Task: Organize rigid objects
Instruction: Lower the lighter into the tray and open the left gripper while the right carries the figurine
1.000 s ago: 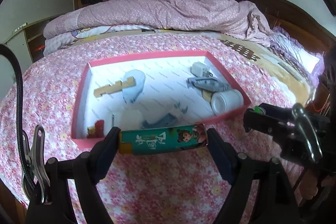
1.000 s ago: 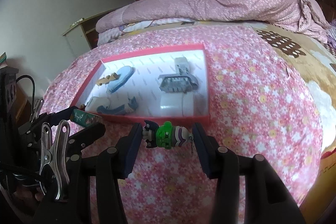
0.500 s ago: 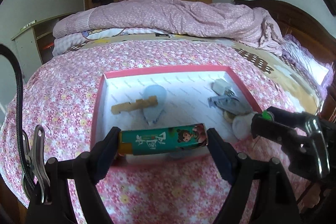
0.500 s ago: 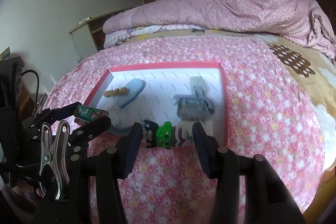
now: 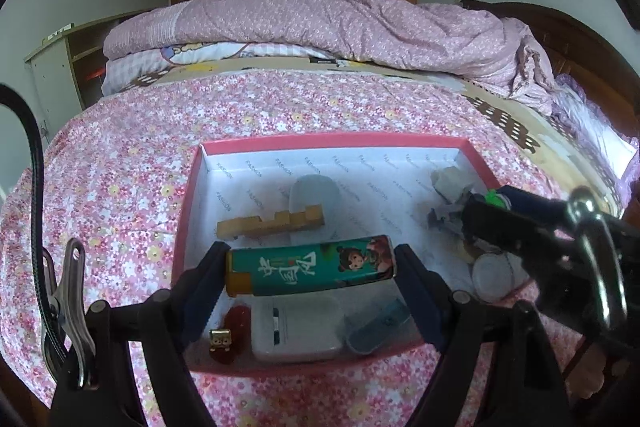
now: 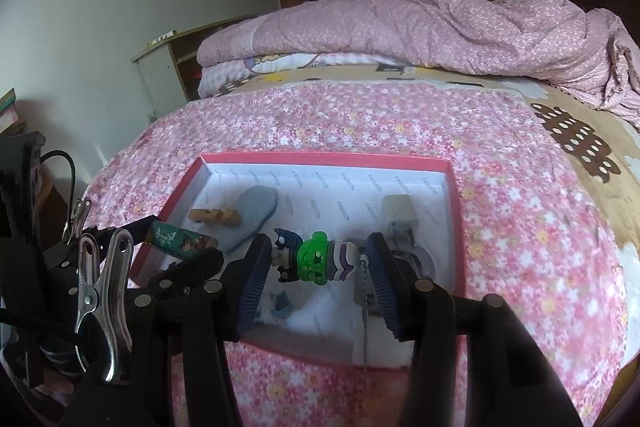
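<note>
My left gripper (image 5: 310,265) is shut on a green lighter (image 5: 310,266) with a cartoon girl and holds it sideways above the near part of the red-rimmed white box (image 5: 332,139). My right gripper (image 6: 316,261) is shut on a small green toy figure (image 6: 315,261) with a hanging chain and holds it over the same box (image 6: 324,159). The lighter also shows in the right wrist view (image 6: 180,239). The right gripper shows in the left wrist view (image 5: 496,201) over the box's right side.
In the box lie a wooden block (image 5: 272,223), a pale blue oval piece (image 5: 314,193), a white case (image 5: 296,327), a red item (image 5: 228,337), a blue-grey piece (image 5: 376,325), a white cap (image 5: 492,277) and a plug (image 6: 398,211). A folded quilt (image 5: 320,23) lies behind.
Both grippers have moved forward with their objects, from in front of the box's near edge to above its inside. The box now looks closer and larger.
</note>
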{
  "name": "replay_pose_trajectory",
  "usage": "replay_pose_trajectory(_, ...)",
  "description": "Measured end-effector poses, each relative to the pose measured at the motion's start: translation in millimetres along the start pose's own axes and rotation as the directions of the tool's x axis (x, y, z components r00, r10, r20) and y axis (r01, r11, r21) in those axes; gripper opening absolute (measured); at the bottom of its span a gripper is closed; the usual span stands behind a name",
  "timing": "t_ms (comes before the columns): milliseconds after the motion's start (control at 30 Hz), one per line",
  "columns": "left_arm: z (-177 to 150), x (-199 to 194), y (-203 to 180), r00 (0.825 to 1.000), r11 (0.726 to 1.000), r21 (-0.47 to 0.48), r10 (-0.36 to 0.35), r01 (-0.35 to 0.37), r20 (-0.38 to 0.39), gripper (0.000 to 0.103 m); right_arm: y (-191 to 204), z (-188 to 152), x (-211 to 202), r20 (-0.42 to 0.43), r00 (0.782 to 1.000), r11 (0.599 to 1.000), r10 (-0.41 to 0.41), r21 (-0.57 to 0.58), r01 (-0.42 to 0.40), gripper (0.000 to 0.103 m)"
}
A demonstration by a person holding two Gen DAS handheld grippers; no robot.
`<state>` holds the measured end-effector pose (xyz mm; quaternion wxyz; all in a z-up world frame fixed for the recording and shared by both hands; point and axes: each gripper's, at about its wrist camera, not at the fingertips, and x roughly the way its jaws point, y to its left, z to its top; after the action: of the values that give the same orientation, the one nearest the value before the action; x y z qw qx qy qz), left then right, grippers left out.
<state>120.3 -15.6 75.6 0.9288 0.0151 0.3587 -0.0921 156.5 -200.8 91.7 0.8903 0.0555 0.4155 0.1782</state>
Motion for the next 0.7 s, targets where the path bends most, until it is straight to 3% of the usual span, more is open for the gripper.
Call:
replay_pose_trajectory(267,-2.2,21.2,2.8,0.999,1.0,-0.01,0.01,-0.01,-0.045,0.085,-6.3,-2.1,19.7,-0.038,0.999,1.0,-0.01,0.009,0.01,0.05)
replay_pose_trajectory(700,-1.7,24.9,0.5,0.999,1.0,0.0,0.017,-0.017,-0.04,0.086,-19.1,-3.0,30.9,-0.076,0.996,0.998,-0.036,0.046,0.039,0.051)
